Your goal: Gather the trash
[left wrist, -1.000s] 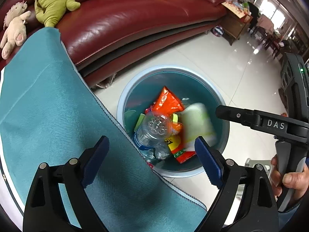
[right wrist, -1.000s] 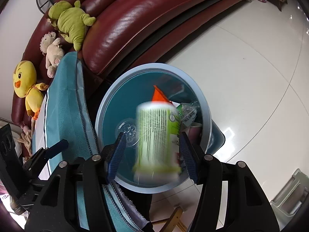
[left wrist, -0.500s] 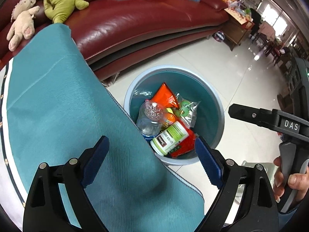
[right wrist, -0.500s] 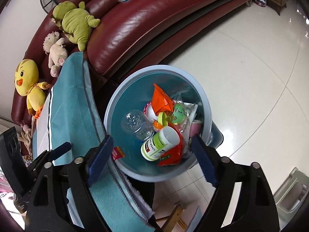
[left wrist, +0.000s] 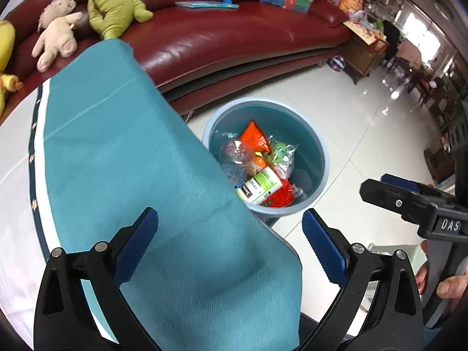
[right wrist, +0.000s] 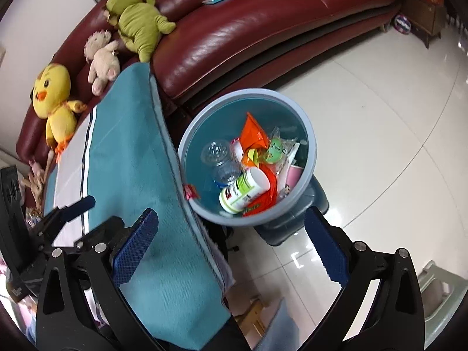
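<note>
Right gripper: the black two-finger right gripper (right wrist: 231, 248) with blue ribbed pads is spread wide and holds nothing; it hangs above the table edge and the floor, on the near side of the bin.
Left gripper: the black two-finger left gripper (left wrist: 231, 245) is likewise spread wide and empty, above the teal cloth.
Trash: a white-and-green plastic bottle with a white cap (right wrist: 244, 190) lies on its side on top of the pile in the bin, against a red-orange crinkled wrapper (right wrist: 254, 134), a clear crushed plastic bottle (right wrist: 218, 161) and a clear bag with a green round thing in it (right wrist: 275, 152).
Handling: by my judgement all of it is light. The labelled bottle looks stiff and smooth, so it would be gripped across its middle. The wrappers are soft and slippery and would crumple under the pads. The clear bottle would dent.
Bin: the round light-blue plastic bin (right wrist: 310, 134) stands on the glossy white tile floor, just beside the table.
Table: a teal woven tablecloth with a white border (left wrist: 122, 158) covers it; no trash shows on the visible part.
Beyond: a dark red leather sofa (left wrist: 234, 35) with a green plush toy (right wrist: 137, 23), a beige plush toy (right wrist: 102, 58) and a yellow plush chick (right wrist: 54, 93).
</note>
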`<action>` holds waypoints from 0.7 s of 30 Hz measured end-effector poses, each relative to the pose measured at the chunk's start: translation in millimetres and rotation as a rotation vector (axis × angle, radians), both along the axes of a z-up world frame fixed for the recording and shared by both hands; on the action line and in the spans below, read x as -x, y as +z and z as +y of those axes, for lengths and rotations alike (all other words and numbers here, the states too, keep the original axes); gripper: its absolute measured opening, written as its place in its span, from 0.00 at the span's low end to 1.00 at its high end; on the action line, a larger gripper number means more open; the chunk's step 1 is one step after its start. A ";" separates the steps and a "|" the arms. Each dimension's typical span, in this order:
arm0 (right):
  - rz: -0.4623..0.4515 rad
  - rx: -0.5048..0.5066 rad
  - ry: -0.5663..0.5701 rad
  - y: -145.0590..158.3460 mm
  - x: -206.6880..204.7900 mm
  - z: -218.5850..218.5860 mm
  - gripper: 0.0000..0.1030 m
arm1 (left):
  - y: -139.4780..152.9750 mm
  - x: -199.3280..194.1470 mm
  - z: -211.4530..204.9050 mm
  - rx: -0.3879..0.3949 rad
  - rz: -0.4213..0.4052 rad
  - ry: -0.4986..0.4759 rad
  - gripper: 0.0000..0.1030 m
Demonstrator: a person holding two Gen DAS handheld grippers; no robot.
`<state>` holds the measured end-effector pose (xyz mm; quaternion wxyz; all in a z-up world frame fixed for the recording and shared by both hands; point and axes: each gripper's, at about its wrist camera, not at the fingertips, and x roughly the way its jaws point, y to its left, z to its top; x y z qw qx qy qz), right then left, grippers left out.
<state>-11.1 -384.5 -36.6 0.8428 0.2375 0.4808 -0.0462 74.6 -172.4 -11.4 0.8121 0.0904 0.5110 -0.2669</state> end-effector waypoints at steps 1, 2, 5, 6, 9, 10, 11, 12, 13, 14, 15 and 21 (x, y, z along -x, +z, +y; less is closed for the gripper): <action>-0.001 0.012 0.001 2.0 2.4 1.5 0.93 | 1.2 3.0 3.6 -0.004 -0.003 0.010 0.96; -0.002 0.025 0.004 4.0 5.5 3.9 0.93 | 2.2 6.3 7.4 -0.008 -0.005 0.020 0.96; -0.008 0.061 0.020 11.2 15.0 11.7 0.93 | 3.2 12.8 13.4 -0.017 0.003 0.042 0.96; -0.008 0.092 0.028 14.8 19.2 16.3 0.93 | 3.1 16.0 17.0 -0.017 0.004 0.051 0.96; -0.006 0.164 0.047 21.5 28.4 25.1 0.93 | 3.7 26.1 26.2 -0.010 0.002 0.078 0.96; -0.007 0.187 0.050 24.0 31.4 27.1 0.93 | 3.7 28.5 27.5 -0.007 0.003 0.081 0.96; -0.008 0.209 0.053 26.7 35.7 30.0 0.93 | 4.3 32.1 28.8 -0.007 0.002 0.086 0.96; -0.008 0.225 0.055 28.6 39.1 32.6 0.93 | 4.4 35.0 30.1 -0.009 -0.001 0.089 0.96; -0.009 0.235 0.056 29.5 42.1 34.6 0.93 | 5.3 38.5 31.7 -0.011 -0.006 0.091 0.96; -0.011 0.249 0.056 30.9 46.0 36.3 0.93 | 6.4 41.3 33.1 -0.014 -0.011 0.091 0.96; -0.013 0.253 0.057 31.0 49.2 37.7 0.93 | 7.1 44.7 33.2 -0.018 -0.017 0.091 0.96; -0.002 0.233 0.066 24.0 59.8 41.1 0.93 | 10.9 55.2 41.6 -0.036 -0.046 0.099 0.96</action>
